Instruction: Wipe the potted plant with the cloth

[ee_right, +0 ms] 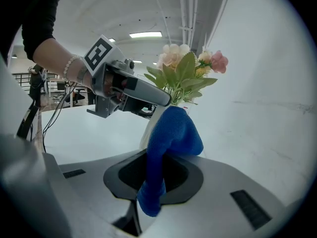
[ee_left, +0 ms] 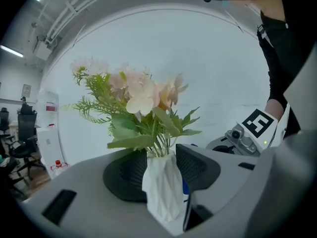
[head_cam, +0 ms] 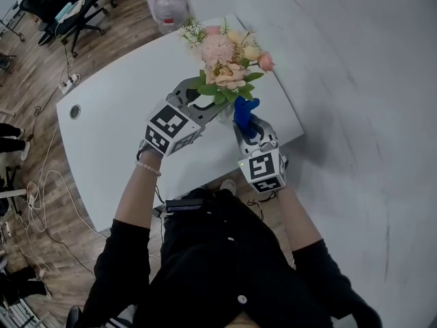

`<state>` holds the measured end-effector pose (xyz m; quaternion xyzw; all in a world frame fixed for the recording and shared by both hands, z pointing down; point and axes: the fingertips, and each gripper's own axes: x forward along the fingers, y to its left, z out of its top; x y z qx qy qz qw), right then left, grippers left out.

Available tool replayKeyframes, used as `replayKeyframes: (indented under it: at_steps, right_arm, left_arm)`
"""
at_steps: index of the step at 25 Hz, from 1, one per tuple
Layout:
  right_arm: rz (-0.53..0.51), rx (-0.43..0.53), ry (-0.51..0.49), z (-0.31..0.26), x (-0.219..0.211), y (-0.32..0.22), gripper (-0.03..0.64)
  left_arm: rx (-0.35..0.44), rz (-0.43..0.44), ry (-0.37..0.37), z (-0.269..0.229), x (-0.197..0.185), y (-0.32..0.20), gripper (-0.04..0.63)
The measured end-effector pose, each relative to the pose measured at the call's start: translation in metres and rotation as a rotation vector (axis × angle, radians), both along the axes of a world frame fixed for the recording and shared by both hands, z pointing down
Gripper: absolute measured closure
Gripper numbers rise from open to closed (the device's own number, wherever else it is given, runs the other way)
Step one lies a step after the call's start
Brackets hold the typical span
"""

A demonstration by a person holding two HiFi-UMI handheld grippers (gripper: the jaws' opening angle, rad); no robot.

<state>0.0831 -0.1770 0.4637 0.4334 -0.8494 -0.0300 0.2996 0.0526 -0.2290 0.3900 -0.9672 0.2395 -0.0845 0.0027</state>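
Here, nearest us, our right gripper (ee_right: 158, 175) is clenched on a blue cloth (ee_right: 173, 133), which bulges up just beside the vase (ee_left: 163, 197). Our left gripper (ee_left: 162, 168) clasps this white faceted vase, a pad pressed to each flank. Above the vase spread green leaves (ee_left: 130, 142) and pale pink and cream flowers (head_cam: 225, 63). Below the vase is a white table (head_cam: 123, 115); we cannot tell whether the vase rests on it. Beyond the vase, past the table's far edge, a clear bottle (head_cam: 168, 5) stands on wooden floor (head_cam: 41, 60).

A white table (head_cam: 123, 115) stands on wood floor (head_cam: 27, 80), office chairs (head_cam: 51, 2) behind.
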Motion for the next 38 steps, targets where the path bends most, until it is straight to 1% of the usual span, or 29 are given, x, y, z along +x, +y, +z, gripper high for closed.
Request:
replayKeyframes:
  at_steps: [3,5,6,7,9,11,12,14,17,20,26,31,34,36,38]
  right_arm:
    - [-0.001,0.009,0.006,-0.006,-0.005,-0.006,0.532]
    - [-0.006,0.046,0.05,-0.011,-0.008,-0.009,0.532]
    - [-0.018,0.084,0.104,-0.014,-0.009,-0.011,0.532]
    - [-0.041,0.134,0.184,-0.016,-0.012,-0.012,0.532]
    - [-0.113,0.248,0.387,-0.019,-0.018,-0.011,0.532]
    - [-0.178,0.34,0.566,-0.015,-0.023,-0.009,0.532]
    - [-0.199,0.366,0.63,-0.013,-0.024,-0.008,0.532]
    - [-0.229,0.395,0.727,-0.005,-0.027,-0.005,0.532]
    - [-0.286,0.41,0.827,0.01,-0.042,0.0,0.532]
    - [-0.297,0.371,0.874,0.026,-0.055,0.001,0.532]
    - [-0.288,0.285,0.914,0.059,-0.057,-0.004,0.532]
    - [-0.304,0.212,0.964,0.09,-0.05,-0.009,0.532]
    - [-0.316,0.136,0.981,0.115,-0.042,-0.008,0.532]
    - [-0.307,0.121,0.978,0.117,-0.039,-0.009,0.532]
    - [-0.293,0.133,0.96,0.112,-0.041,-0.009,0.532]
  left_arm:
    - [0.003,0.014,-0.027,-0.002,-0.003,0.0,0.402]
    - [0.006,0.023,-0.047,-0.002,-0.004,0.001,0.403]
    - [0.009,0.027,-0.053,-0.003,-0.003,0.001,0.405]
    - [0.014,0.032,-0.056,-0.003,-0.003,0.001,0.405]
    - [0.021,0.037,-0.055,-0.005,-0.001,0.0,0.407]
    - [0.005,0.026,-0.066,-0.002,-0.002,0.0,0.407]
    - [-0.005,0.021,-0.072,-0.001,-0.002,0.0,0.407]
    - [-0.006,0.018,-0.074,0.0,-0.001,0.0,0.408]
    - [0.004,0.02,-0.075,-0.001,-0.001,0.0,0.408]
    - [0.026,0.029,-0.071,-0.007,0.0,0.002,0.41]
    - [0.006,0.009,-0.072,-0.003,-0.001,0.002,0.413]
    - [0.011,0.012,-0.068,-0.007,0.0,0.003,0.413]
    - [0.008,0.009,-0.069,-0.008,0.0,0.003,0.413]
    - [0.008,0.005,-0.07,-0.007,0.001,0.003,0.413]
    - [0.008,0.003,-0.07,-0.006,0.001,0.002,0.413]
